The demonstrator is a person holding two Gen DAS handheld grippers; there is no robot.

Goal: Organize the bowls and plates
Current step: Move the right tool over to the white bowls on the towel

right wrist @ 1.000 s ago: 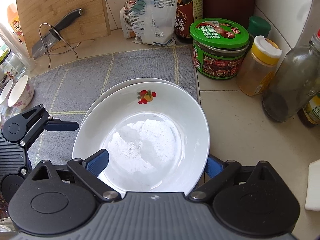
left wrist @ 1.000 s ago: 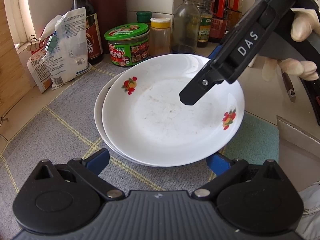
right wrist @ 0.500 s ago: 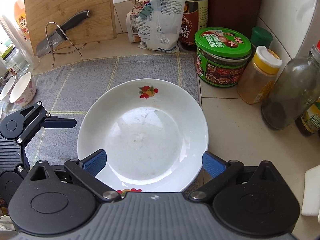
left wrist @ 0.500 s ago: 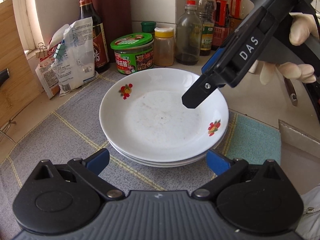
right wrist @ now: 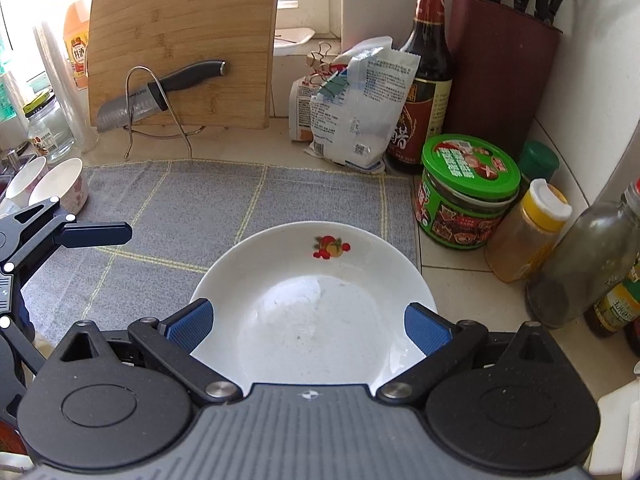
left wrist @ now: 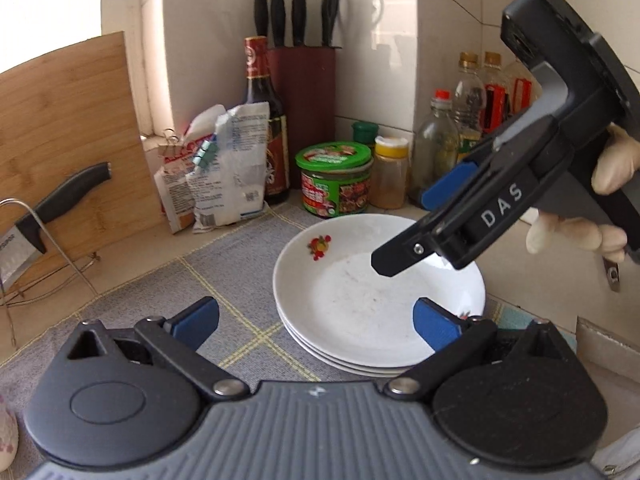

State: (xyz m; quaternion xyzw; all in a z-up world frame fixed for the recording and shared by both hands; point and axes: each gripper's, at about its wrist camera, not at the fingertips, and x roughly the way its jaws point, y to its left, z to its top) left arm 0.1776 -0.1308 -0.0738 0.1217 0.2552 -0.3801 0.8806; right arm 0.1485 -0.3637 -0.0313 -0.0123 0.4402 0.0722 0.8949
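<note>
A stack of white plates (left wrist: 360,312) with a small fruit motif rests on the grey mat (left wrist: 224,264), near its right edge. My left gripper (left wrist: 316,322) is open just in front of the stack, holding nothing. From the right, my right gripper (left wrist: 404,232) hangs over the stack in a gloved hand, jaws wide apart and empty. In the right wrist view the top plate (right wrist: 312,300) lies below my open right gripper (right wrist: 308,326), clear of both blue pads. One finger (right wrist: 96,234) of the left gripper shows at the left edge. Two small bowls (right wrist: 60,188) sit at the mat's far left.
A green-lidded jar (right wrist: 468,192), a yellow-capped spice jar (right wrist: 528,232), glass bottles (right wrist: 580,264) and a soy sauce bottle (right wrist: 428,80) crowd the corner right of the plates. Packets (right wrist: 352,112), a knife block (right wrist: 500,72) and a chopping board (right wrist: 180,40) with a knife (right wrist: 160,92) on a wire rack line the back.
The top plate, tilted and offset a second ago, now lies flush on the stack. Both grippers have pulled back and upward from it, and the right jaws have widened a little.
</note>
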